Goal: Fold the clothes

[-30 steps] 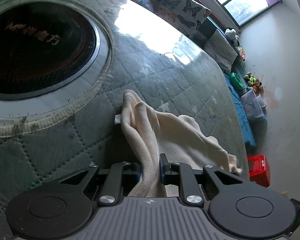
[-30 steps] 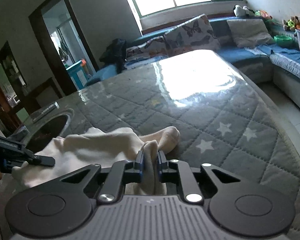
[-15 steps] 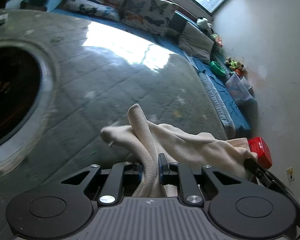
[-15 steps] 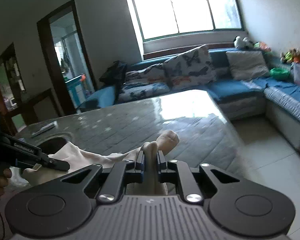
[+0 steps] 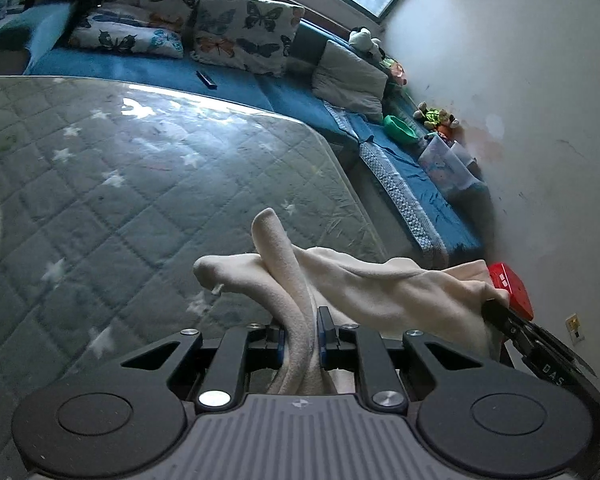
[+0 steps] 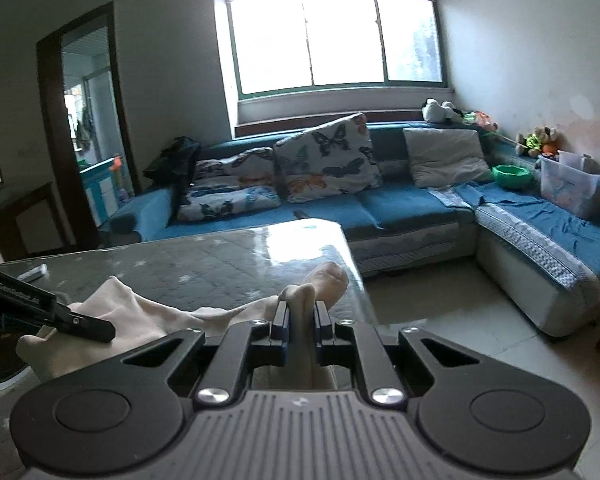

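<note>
Your left claw (image 5: 300,334) is clamped on a bunched fold of the cream garment (image 5: 380,284), its blue-edged pads pressed tight against the cloth with one rounded end of fabric poking up past the tips. From there the garment stretches rightward, lifted above the counter (image 5: 120,184) with its quilted, star-printed cover, and reaches your right claw (image 5: 496,312), which shows at the far end of the cloth just in front of the red box (image 5: 514,286). Seen from the right wrist, the left claw (image 6: 88,326) sits to the left of the garment (image 6: 140,320), gripping its corner, and the cloth runs across above the near edge of the counter (image 6: 236,264). Your right claw (image 6: 300,320) is closed narrowly on a pinched ridge of the same garment, a knobby end sticking out beyond the tips. Behind the counter stands the blue sofa (image 6: 400,204).
</note>
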{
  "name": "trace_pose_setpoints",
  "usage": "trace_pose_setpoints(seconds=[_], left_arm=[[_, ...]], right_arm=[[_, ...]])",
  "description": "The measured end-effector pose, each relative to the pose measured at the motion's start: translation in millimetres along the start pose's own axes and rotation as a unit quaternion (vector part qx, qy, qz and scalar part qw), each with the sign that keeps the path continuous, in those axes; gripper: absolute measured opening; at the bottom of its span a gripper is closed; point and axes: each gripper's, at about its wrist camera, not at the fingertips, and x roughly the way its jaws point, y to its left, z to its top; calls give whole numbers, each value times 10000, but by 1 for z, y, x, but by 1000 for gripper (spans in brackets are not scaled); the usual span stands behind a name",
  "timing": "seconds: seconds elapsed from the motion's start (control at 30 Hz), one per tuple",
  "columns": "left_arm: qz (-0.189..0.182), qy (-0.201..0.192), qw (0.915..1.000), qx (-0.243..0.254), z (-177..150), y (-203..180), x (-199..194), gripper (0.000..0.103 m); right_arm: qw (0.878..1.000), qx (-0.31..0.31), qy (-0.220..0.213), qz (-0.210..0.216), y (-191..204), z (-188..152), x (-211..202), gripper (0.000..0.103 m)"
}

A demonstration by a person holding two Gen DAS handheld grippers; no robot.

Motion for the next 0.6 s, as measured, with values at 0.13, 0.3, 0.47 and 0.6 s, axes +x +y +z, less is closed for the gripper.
trace_pose_setpoints(seconds=[0.13,0.3,0.47,0.6], left_arm=[[48,211,9998,40,0,3,24,16],[294,509,9982,83,-9,16,46,20],[610,521,9967,152,-11,29,47,40],[841,373,9955,239,-4,30,44,48]], right_arm=[[9996,45,238,-144,-12,-5,25,10],[9977,70,601,-300,-20,-27,51,12],[9959,61,719,-550,-27,-39,60,19],[9958,36,700,-591,-28,-41,63,19]])
